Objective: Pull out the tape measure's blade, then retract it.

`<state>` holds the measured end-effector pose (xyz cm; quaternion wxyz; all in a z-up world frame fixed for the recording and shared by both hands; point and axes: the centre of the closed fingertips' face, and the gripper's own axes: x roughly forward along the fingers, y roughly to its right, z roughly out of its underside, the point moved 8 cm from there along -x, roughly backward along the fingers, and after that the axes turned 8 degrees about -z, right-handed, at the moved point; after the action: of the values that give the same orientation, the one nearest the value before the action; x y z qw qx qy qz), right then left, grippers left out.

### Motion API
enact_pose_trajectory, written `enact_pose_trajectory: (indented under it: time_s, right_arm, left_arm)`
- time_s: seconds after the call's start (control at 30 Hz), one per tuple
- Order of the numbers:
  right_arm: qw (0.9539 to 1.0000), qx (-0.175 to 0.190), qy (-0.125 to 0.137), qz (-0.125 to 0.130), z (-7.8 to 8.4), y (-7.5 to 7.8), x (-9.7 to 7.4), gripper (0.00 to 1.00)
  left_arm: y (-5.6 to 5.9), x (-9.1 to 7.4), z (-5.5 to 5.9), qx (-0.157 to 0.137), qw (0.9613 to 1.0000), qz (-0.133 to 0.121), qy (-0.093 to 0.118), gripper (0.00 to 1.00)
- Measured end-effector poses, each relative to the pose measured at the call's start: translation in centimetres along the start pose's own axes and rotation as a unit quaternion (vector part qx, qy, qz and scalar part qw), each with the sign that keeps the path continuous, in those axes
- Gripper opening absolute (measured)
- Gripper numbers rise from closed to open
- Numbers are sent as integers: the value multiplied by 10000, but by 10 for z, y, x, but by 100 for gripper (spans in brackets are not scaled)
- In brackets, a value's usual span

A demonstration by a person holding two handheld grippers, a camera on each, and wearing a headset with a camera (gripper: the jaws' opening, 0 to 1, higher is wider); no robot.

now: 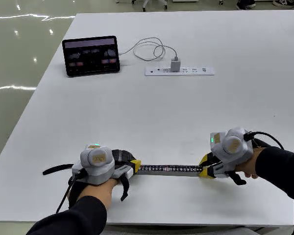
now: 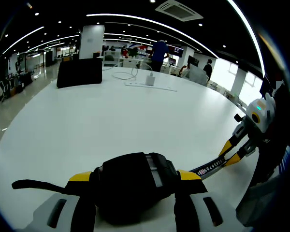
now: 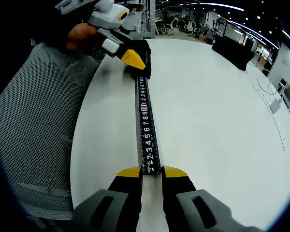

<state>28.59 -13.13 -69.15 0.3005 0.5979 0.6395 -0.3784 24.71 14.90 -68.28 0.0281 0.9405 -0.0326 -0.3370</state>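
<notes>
Tape measure case (image 2: 133,186) sat clenched in the left gripper's (image 1: 132,168) jaws, down on the table (image 1: 186,112), well apart from the power strip (image 1: 180,71) and on the near side of it. Blade (image 3: 147,121) lay flat on the table, running from the case to the right gripper (image 3: 152,171), whose jaws were closed on the blade's tip end. A black strap (image 1: 56,169) trailed off the case, on the side away from the blade.

Only a short length was out, so I judged the pull-out was the step in hand. Doing it well meant:
- pinning the case down hard with the left gripper
- drawing the right gripper straight along the blade's own line
- staying low and flat so the blade wouldn't twist or buckle

The hold looked narrow, right at the tip, so a sideways tug risked a slip. For the retract, the safer way was to walk the tip back under grip, not release it to snap home.
</notes>
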Motion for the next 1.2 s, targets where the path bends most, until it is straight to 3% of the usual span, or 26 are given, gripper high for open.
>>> enact_pose_trajectory:
  time_s: [1.2]
  right_arm:
    - [9999,-21,137,40,-15,4,11,11]
  left_arm:
    - [0,0,0,-19,10000,20,-56,61]
